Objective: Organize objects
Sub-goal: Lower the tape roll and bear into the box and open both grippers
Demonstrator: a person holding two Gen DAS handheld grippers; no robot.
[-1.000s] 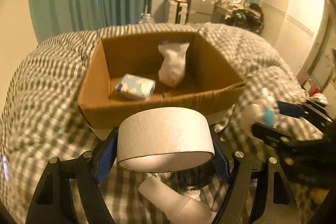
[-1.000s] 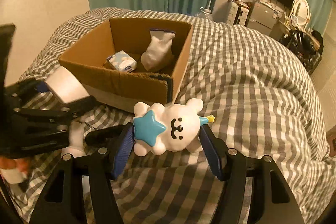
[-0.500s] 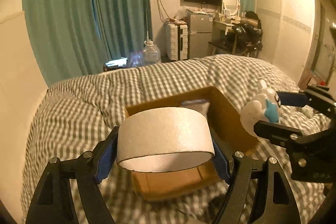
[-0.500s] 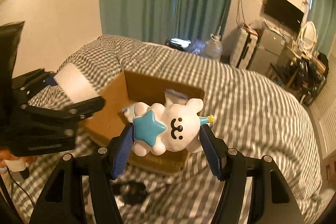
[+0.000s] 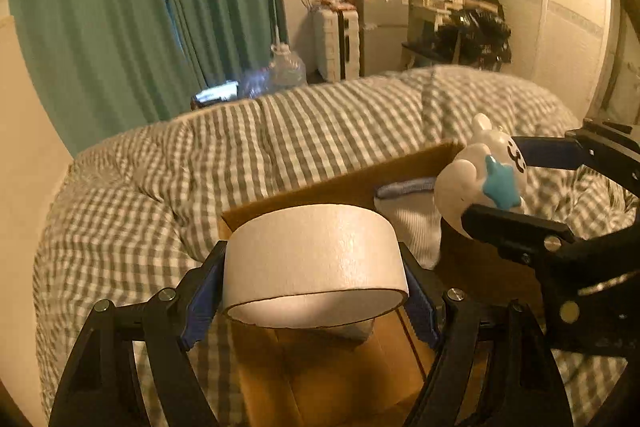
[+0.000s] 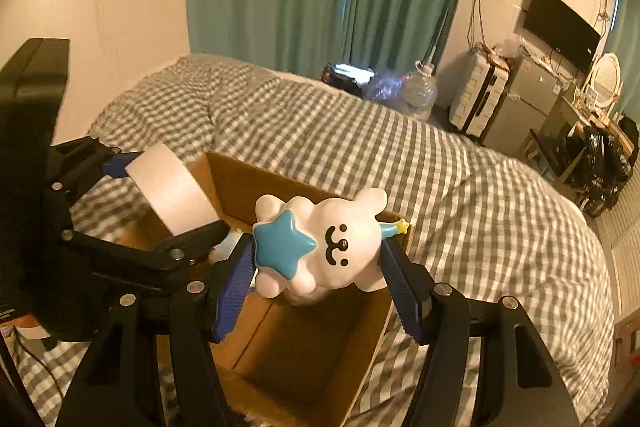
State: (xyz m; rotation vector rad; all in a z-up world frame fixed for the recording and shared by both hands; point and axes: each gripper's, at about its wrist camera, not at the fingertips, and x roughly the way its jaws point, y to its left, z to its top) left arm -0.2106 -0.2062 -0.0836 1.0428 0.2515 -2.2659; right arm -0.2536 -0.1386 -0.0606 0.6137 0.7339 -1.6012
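The left gripper (image 5: 314, 291) is clamping a wide tape roll (image 5: 314, 259) over the cardboard box (image 6: 304, 359); just beside it the right gripper (image 6: 316, 275) is gripping a white bear figurine (image 6: 320, 247) with a blue star, also above the box. No readable writing is showing.

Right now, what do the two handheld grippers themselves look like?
Both match: the left gripper and right gripper have black angular frames with silver screw heads at the joints, and their fingers carry ribbed blue pads. No cables or markings show on them, and no sleeve or hand is visible.
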